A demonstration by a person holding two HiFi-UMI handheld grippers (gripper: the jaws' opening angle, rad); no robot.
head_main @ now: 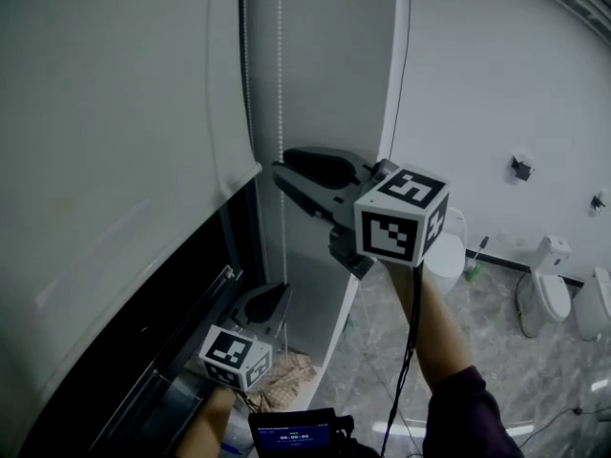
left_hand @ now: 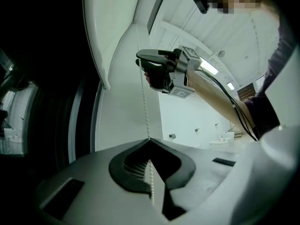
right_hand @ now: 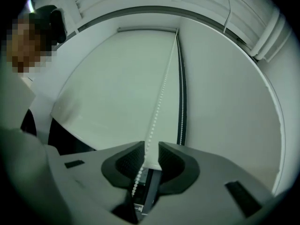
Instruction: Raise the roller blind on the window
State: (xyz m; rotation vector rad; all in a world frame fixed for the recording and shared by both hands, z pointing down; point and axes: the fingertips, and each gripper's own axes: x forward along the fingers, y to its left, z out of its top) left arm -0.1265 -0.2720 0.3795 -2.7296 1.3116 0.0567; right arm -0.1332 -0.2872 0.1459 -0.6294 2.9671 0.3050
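Note:
The white roller blind [head_main: 115, 132] covers the upper window, its bottom bar [head_main: 234, 184] above the dark glass [head_main: 134, 342]. A white bead chain [head_main: 282, 84] hangs beside it. High on the chain, my right gripper [head_main: 280, 163] is open, with the chain [right_hand: 159, 102] running loose through the gap between its pads, close to the left one. In its own view the right gripper [right_hand: 151, 146] looks up along the blind [right_hand: 108, 88]. Lower down, my left gripper [head_main: 277, 299] is shut on the chain. The left gripper view shows its tips [left_hand: 150, 139] meeting on the chain [left_hand: 144, 102], with the right gripper [left_hand: 139, 60] above.
A white wall panel [head_main: 334, 65] stands right of the chain. A second chain strand [right_hand: 180, 102] runs in the dark slot beside the blind. On the tiled floor are toilets [head_main: 542, 294], a white bin [head_main: 444, 256], a crumpled cloth [head_main: 286, 375] and a small screen device [head_main: 291, 437].

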